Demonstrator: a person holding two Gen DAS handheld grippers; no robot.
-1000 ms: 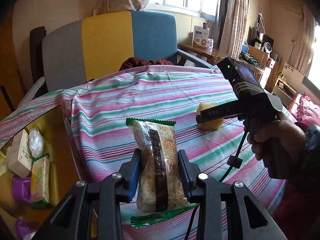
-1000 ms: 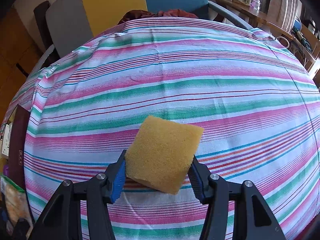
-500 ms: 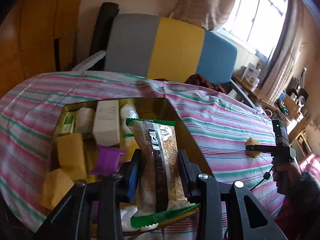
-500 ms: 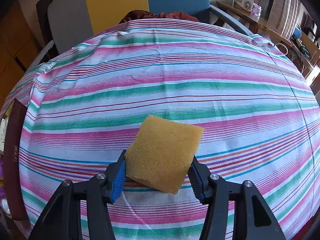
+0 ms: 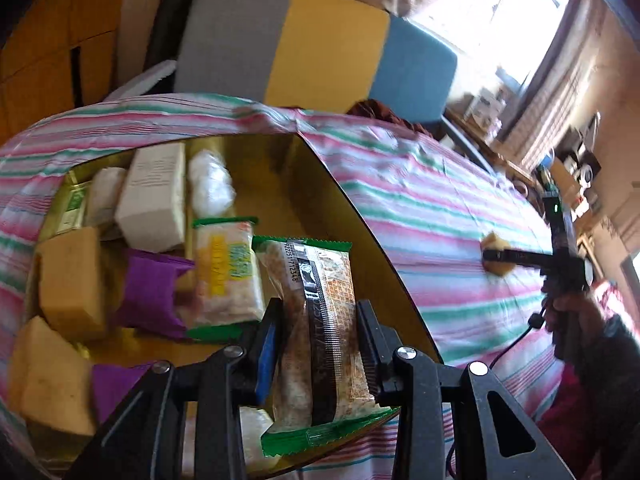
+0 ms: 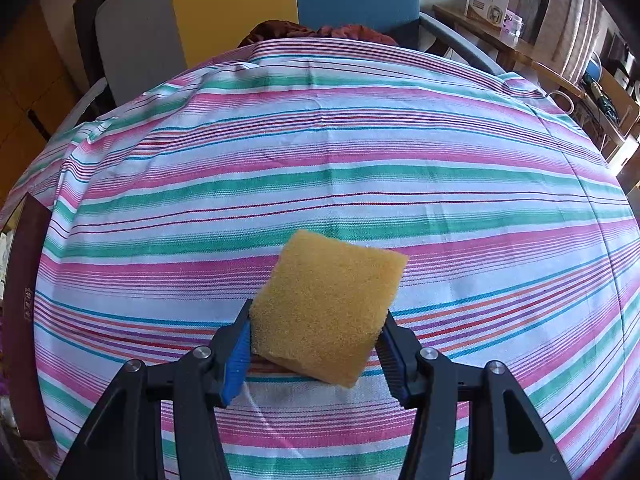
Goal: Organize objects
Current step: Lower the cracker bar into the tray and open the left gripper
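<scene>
Left hand-held gripper [image 5: 318, 346] clamps snack pack [image 5: 316, 320] over box [image 5: 360, 216] for drop-in; right hand-held gripper [image 6: 316, 344] pinches sponge [image 6: 328, 308], waiting above bench [image 6: 360, 152].

Green-edged snack packet [image 5: 316, 320] upright above the gold box [image 5: 328, 184]; yellow sponge [image 6: 328, 312] tilted.

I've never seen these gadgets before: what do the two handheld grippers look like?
Each is black plastic with two angular fingers, silver screws, and ribbed pads, blue on one side. The left gripper matches the right gripper. The right one has a pistol handle, a green light, a black cable and a dark sleeve behind.
</scene>
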